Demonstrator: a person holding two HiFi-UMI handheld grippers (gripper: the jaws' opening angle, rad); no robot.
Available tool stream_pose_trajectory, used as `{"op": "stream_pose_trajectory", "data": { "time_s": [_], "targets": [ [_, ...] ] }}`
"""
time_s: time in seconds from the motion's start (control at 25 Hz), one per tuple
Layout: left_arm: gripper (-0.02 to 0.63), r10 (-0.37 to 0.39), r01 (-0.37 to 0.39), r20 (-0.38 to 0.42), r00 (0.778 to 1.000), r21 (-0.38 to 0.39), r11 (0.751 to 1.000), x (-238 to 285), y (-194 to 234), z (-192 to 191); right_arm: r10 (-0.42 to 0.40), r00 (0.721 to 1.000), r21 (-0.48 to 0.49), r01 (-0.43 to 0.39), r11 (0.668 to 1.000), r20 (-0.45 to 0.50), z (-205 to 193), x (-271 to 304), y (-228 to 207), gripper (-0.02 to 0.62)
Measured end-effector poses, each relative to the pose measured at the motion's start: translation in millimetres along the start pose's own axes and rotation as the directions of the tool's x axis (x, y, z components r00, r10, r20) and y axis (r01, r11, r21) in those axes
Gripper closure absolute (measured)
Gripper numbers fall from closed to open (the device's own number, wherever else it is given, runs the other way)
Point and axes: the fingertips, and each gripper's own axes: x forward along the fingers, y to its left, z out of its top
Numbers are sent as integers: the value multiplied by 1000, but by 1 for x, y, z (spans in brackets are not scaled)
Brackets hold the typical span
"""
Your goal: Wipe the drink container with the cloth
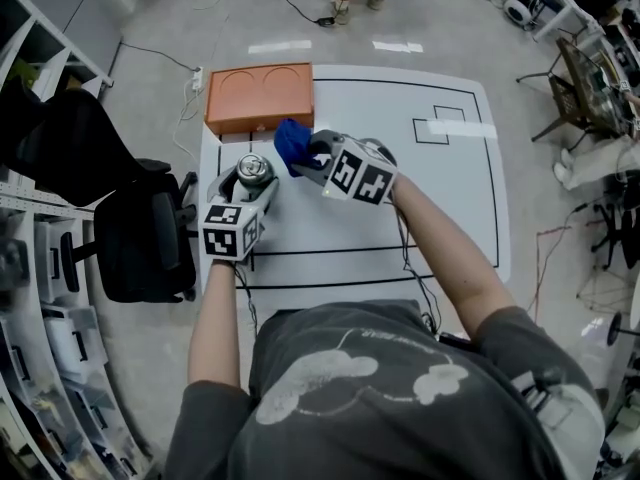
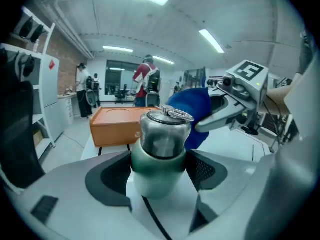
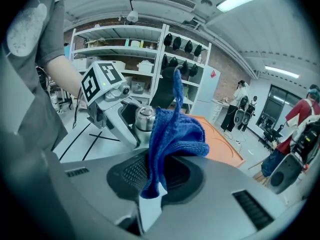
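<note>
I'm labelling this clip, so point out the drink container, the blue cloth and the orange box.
drink container point(image 2: 162, 138): left gripper view, its steel upper body.
blue cloth point(image 3: 179, 134): right gripper view, the bunched fold.
orange box point(image 1: 260, 95): head view, its top face.

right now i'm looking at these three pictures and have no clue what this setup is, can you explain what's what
No robot here: a person holds a two-jaw tool in each hand. The overhead picture comes from a camera on the person's head, looking down; the other two come from cameras riding on the tools. The left tool is shut on a pale green drink bottle with a steel top. The right tool pinches a crumpled blue cloth, close beside the bottle's top. On the white table marked with black lines there is also a flat orange tray.
</note>
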Motion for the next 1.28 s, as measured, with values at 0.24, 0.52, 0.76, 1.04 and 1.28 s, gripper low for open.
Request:
{"op": "stream_pose_trajectory", "data": {
  "time_s": [0.24,0.52,0.76,1.04,1.28],
  "targets": [
    [264,-256,263,-65,965,162,951,-4,-2,-1,54,997,-80,-50,996,51,35,15,-1,552],
    [264,-492,521,-171,853,300,799,-13,-6,-4,165,986,-79,-165,983,-3,38,38,10,552],
    [264,-609,656,-248,754,351,669,-17,-4,-5,179,983,14,-179,984,-30,26,50,10,552],
    [264,-659,718,-295,692,380,584,-20,-6,-7,162,978,40,-158,987,-135,-8,67,25,552],
    [262,-644,696,-263,718,299,653,-17,-4,-9,101,984,59,-93,994,-146,-13,67,22,552]
  ]
}}
